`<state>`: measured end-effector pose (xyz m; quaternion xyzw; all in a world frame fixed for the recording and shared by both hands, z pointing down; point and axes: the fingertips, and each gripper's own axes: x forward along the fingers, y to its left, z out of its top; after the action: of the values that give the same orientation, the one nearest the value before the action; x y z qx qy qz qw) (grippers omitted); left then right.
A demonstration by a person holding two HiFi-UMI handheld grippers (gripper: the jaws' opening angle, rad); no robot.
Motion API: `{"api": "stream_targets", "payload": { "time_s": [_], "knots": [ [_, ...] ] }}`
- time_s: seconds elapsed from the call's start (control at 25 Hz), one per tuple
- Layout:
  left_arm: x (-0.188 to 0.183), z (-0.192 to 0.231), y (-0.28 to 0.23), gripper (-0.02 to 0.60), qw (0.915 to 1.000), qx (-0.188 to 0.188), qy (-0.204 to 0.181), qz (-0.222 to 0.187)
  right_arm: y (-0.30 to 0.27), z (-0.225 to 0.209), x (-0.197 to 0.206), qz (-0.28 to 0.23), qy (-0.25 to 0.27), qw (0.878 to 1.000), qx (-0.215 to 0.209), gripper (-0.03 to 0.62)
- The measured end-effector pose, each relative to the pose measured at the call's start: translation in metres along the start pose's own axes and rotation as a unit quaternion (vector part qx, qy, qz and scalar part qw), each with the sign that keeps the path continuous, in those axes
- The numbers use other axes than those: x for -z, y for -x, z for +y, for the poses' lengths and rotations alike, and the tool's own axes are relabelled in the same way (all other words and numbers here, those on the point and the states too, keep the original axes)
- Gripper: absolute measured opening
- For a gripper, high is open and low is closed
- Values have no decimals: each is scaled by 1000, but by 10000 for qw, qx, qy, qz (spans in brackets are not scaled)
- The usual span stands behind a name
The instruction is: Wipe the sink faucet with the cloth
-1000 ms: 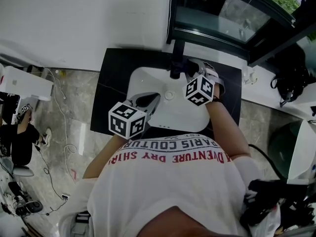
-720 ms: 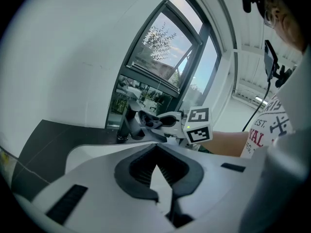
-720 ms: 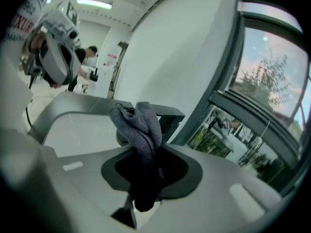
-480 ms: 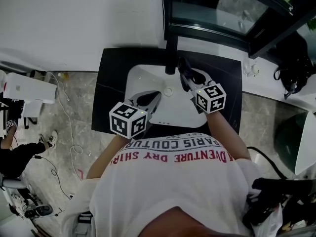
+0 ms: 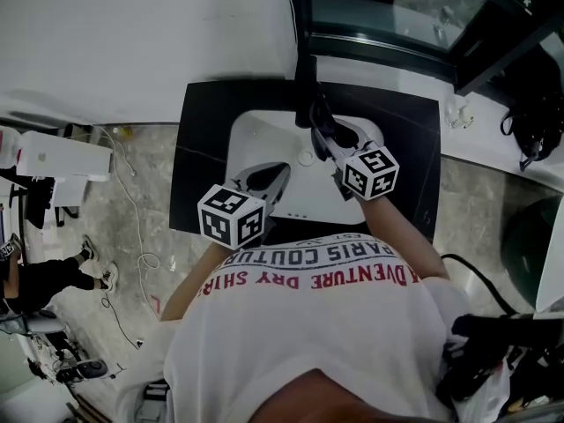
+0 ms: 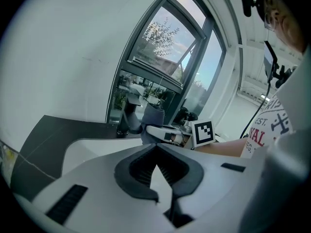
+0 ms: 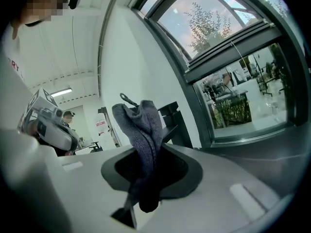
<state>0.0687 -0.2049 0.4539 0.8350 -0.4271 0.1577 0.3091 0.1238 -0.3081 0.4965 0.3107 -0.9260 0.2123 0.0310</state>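
A black faucet (image 5: pixel 306 91) stands at the back rim of the white sink (image 5: pixel 256 139), set in a black counter (image 5: pixel 203 139). My right gripper (image 5: pixel 323 137) is shut on a dark grey cloth (image 5: pixel 318 118), held just right of the faucet's base; whether they touch I cannot tell. In the right gripper view the cloth (image 7: pixel 141 125) hangs bunched from the gripper (image 7: pixel 146 152), with the faucet (image 7: pixel 171 118) right behind it. My left gripper (image 5: pixel 264 180) hovers over the basin's front left, shut and empty. The left gripper view shows that gripper (image 6: pixel 156 150), the faucet (image 6: pixel 127 115) and the cloth (image 6: pixel 153 116).
The drain (image 5: pixel 305 159) sits mid-basin between the grippers. A dark-framed window (image 5: pixel 379 16) and white sill (image 5: pixel 458 117) run behind the counter. Cables (image 5: pixel 132 210) trail over the tiled floor at left, and a black bag (image 5: pixel 533 122) lies at far right.
My right gripper has carried the cloth leftward, from right of the faucet to close against its front. The left gripper has stayed over the basin.
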Motion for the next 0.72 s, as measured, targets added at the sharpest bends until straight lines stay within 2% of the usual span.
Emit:
{"api": "stream_targets", "payload": {
  "time_s": [0.2,0.72],
  "knots": [
    [-2,6,-1,2,10000,-50,37,-8,-10,-11,-5,-44,-153,9999,38,81],
    [-5,23,-7,1,9999,-111,127,-9,-48,-47,-52,-211,-70,9996,184,81]
  ]
}}
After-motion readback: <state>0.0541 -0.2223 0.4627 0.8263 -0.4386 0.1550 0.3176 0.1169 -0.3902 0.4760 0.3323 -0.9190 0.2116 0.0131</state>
